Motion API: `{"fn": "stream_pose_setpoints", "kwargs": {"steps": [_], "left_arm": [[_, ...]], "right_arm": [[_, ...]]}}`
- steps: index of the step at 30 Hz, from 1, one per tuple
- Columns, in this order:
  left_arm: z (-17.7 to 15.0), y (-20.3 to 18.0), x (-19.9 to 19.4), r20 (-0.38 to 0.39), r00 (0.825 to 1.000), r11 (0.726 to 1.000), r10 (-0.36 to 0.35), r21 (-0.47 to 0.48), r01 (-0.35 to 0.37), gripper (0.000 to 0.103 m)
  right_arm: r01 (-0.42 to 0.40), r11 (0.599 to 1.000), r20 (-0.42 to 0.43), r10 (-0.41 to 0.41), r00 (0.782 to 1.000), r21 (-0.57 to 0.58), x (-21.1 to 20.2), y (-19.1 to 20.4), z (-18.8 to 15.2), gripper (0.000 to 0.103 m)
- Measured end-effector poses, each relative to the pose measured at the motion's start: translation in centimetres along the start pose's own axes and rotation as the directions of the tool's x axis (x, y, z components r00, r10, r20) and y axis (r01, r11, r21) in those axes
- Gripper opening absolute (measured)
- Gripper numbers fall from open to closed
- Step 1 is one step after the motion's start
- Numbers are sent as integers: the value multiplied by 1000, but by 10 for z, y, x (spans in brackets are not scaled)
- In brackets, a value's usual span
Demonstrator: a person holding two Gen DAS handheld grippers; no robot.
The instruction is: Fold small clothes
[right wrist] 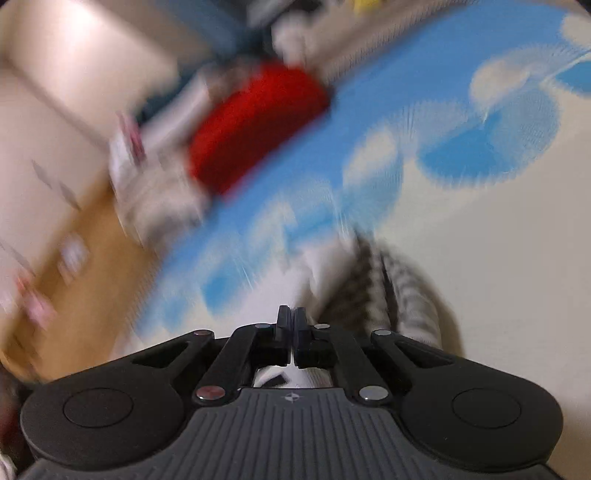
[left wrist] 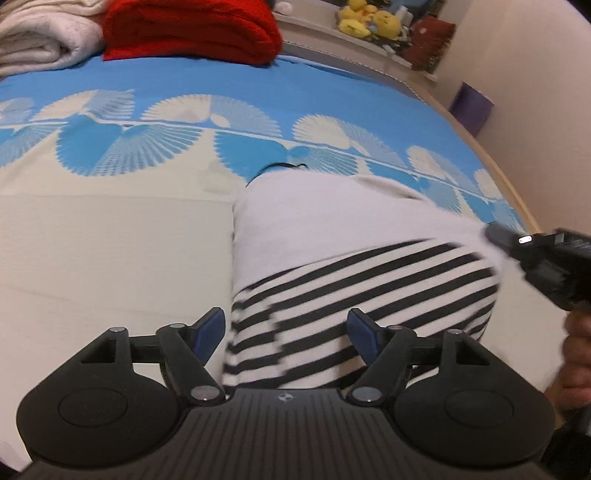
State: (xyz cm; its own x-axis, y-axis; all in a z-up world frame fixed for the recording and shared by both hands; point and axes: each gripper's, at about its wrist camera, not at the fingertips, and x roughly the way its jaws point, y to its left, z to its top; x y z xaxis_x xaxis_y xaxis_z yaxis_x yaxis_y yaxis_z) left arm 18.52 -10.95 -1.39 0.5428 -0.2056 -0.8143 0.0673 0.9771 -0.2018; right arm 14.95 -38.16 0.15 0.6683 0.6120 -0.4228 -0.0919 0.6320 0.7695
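Observation:
A small garment [left wrist: 332, 251], plain white on top and black-and-white striped below, lies partly folded on the bed. My left gripper [left wrist: 286, 332] is open just above its striped near edge, one finger on each side. My right gripper [right wrist: 291, 321] is shut on the garment's white edge; the striped cloth [right wrist: 402, 295] trails to its right. In the left wrist view the right gripper [left wrist: 498, 234] holds the garment's right side. The right wrist view is blurred by motion.
The bed cover [left wrist: 110, 240] is cream with a blue fan pattern. A folded red cloth [left wrist: 192, 29] and a white cloth [left wrist: 40, 40] lie at the far side. Yellow plush toys [left wrist: 369, 20] sit on a shelf behind. A wooden floor [right wrist: 74, 273] shows beside the bed.

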Motion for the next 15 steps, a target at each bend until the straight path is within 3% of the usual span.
{"fn": "stream_pose_setpoints", "kwargs": {"steps": [1, 2, 5, 6, 11, 13, 14, 15], "left_arm": [[-5, -5, 7, -16, 1000, 999, 12, 32, -11, 79], [-12, -9, 17, -47, 998, 997, 34, 76, -30, 80], [-34, -17, 36, -103, 992, 985, 66, 168, -48, 81], [-37, -15, 34, -98, 994, 985, 52, 167, -35, 81], [-31, 4, 21, -97, 995, 994, 23, 108, -13, 80], [-32, 12, 22, -101, 995, 997, 19, 72, -12, 80], [-33, 14, 24, -113, 993, 998, 18, 58, -12, 80], [-34, 15, 26, -127, 992, 999, 14, 44, -8, 81]], "right_arm": [[2, 1000, 10, -2, 1000, 17, -10, -8, 0, 0], [66, 998, -16, -66, 998, 23, -13, -17, -4, 0], [231, 972, -203, -219, 954, 34, 6, -48, -23, 0], [243, 970, -209, -233, 950, 22, 6, -49, -26, 0], [141, 990, -99, -142, 985, -18, -15, -36, -23, 6], [152, 988, -70, -151, 986, 7, -18, -39, -21, 21], [156, 988, -70, -155, 986, 18, -18, -41, -22, 35], [161, 987, -88, -160, 983, 10, -16, -44, -24, 36]]}}
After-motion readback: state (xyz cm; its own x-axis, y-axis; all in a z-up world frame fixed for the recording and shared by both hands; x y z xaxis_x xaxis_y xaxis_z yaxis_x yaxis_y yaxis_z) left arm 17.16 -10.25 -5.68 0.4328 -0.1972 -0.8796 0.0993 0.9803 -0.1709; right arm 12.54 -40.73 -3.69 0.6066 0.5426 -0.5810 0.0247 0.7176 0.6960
